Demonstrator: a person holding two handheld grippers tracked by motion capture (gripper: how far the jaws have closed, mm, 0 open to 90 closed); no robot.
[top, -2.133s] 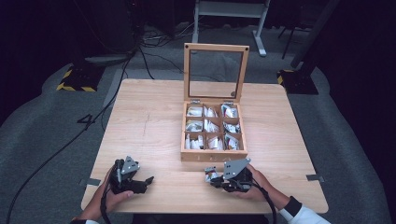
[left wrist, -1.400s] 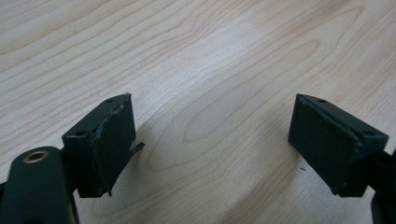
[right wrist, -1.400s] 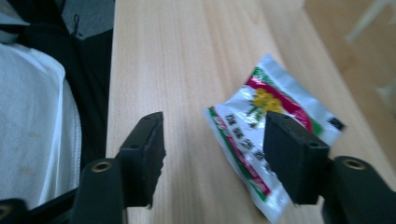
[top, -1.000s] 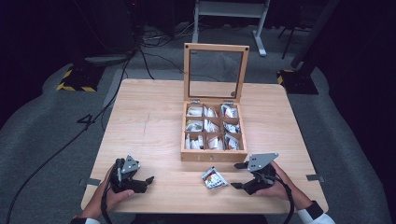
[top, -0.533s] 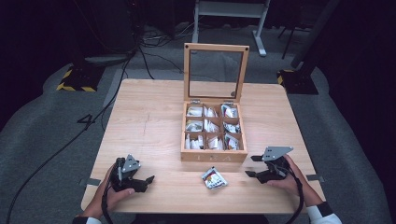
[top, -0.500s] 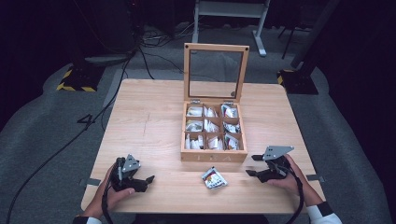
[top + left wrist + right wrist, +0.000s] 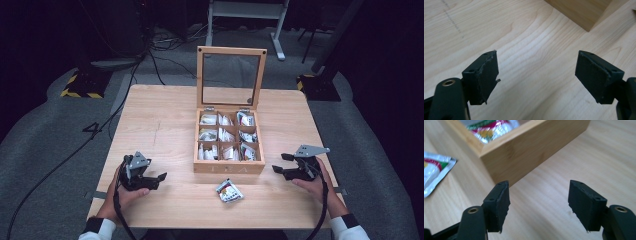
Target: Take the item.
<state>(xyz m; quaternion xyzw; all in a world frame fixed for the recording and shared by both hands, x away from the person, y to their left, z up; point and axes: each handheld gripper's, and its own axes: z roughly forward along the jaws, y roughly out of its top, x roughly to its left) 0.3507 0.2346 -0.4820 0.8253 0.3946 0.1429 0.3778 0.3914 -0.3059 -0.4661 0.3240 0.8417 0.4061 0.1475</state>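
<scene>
Now: both grippers empty, one tea packet lying in front of the box

Plainly, the wooden tea box (image 7: 229, 167) stands on the table (image 7: 165, 125) with its glass-paned lid (image 7: 231, 75) raised upright at its far side; its compartments hold foil packets. A single loose tea packet (image 7: 229, 190) lies flat on the table just in front of the box's front wall, a little right of that wall's middle, touching neither the box nor any gripper.

The right gripper (image 7: 278, 169) is held to the right of the box, near its front right corner, jaws pointing toward the box. Its jaws stand apart with nothing between them; in the right gripper view (image 7: 537, 205) the box corner shows beyond them, and the packet (image 7: 434, 175) lies off to the left.

The left gripper (image 7: 159, 176) is held to the left of the box, level with its front wall and clearly apart from it. Its jaws have just been closing somewhat, yet they remain parted and empty; in the left gripper view (image 7: 536, 75) bare table shows between them, with a corner of the box (image 7: 584, 12) farther off.
</scene>
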